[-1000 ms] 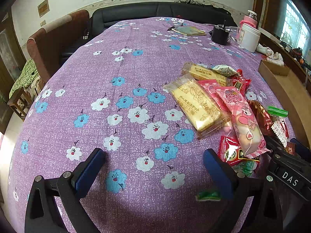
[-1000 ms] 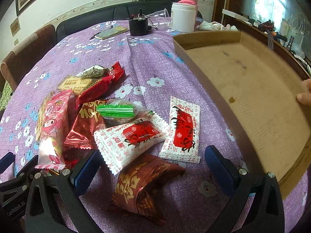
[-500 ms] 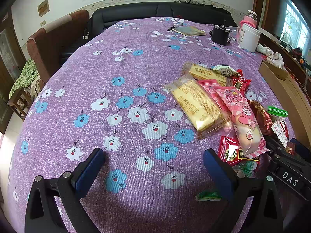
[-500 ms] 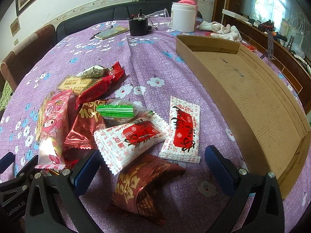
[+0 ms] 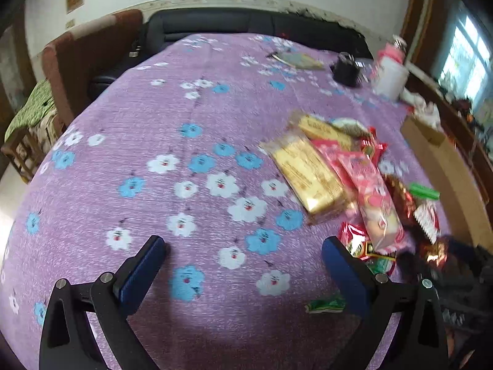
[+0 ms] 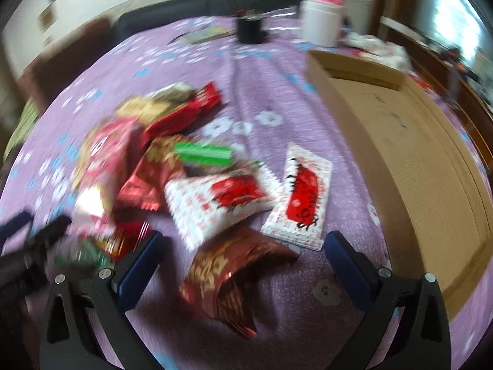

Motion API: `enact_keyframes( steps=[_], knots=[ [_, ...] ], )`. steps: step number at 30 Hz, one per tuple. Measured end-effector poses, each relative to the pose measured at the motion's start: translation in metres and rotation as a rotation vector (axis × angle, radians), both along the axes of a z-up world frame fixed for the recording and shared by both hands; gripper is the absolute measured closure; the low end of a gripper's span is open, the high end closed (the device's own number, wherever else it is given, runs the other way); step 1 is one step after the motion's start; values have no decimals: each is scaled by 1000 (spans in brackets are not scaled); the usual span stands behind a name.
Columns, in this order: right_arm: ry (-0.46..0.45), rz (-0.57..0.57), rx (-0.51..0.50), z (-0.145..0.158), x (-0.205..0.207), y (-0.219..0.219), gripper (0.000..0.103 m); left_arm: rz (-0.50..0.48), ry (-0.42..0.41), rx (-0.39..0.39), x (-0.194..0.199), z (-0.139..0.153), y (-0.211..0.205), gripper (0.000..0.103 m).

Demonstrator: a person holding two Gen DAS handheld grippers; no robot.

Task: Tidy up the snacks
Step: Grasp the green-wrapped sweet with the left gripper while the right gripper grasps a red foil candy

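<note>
A pile of snack packets lies on the purple flowered tablecloth [image 5: 191, 117]. In the left wrist view I see a yellow biscuit pack [image 5: 305, 172] and a pink packet [image 5: 372, 194] to the right. My left gripper [image 5: 243, 265] is open and empty over bare cloth. In the right wrist view, a brown-red foil packet [image 6: 234, 277] lies between the jaws of my open right gripper [image 6: 243, 262]. Two white-and-red packets [image 6: 215, 203] [image 6: 302, 200] and a green one [image 6: 203, 154] lie beyond. The cardboard tray [image 6: 409, 166] sits to the right, empty.
A white jar [image 6: 320, 24], a black cup [image 6: 249, 29] and a book [image 6: 206, 34] stand at the far end of the table. A brown armchair [image 5: 86, 58] and a black sofa [image 5: 246, 24] border the table. The left gripper's body shows at the left edge [image 6: 27, 256].
The cardboard tray has been set down flat and the hand on it is gone. Both views are now blurred and shifted; both grippers have started moving.
</note>
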State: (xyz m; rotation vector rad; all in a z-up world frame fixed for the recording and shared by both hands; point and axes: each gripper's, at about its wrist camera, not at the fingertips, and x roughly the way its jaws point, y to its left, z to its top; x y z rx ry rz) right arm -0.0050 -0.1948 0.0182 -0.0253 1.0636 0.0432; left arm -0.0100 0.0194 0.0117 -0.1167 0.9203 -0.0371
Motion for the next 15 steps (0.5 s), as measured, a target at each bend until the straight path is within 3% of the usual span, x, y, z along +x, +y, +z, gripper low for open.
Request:
enact_keyframes(
  steps=[3, 7, 9, 10, 12, 14, 15],
  knots=[
    [3, 57, 14, 5, -12, -7, 0, 5, -35, -7, -6, 5, 4, 0],
    [-67, 122, 70, 26, -34, -18, 0, -9, -82, -15, -8, 11, 2, 1],
    [-83, 150, 100, 36, -37, -23, 3, -5, -97, -24, -8, 14, 4, 6],
    [-92, 161, 111, 42, -40, -25, 9, -2, -98, -29, -9, 14, 6, 9],
    [-102, 188, 129, 52, -39, -29, 19, -4, -83, -56, -8, 13, 10, 25],
    [-84, 171, 139, 55, -37, -33, 39, -16, -47, -95, -4, 9, 12, 31],
    [-69, 168, 143, 54, -33, -35, 42, -19, -34, -112, -3, 7, 14, 37]
  ],
)
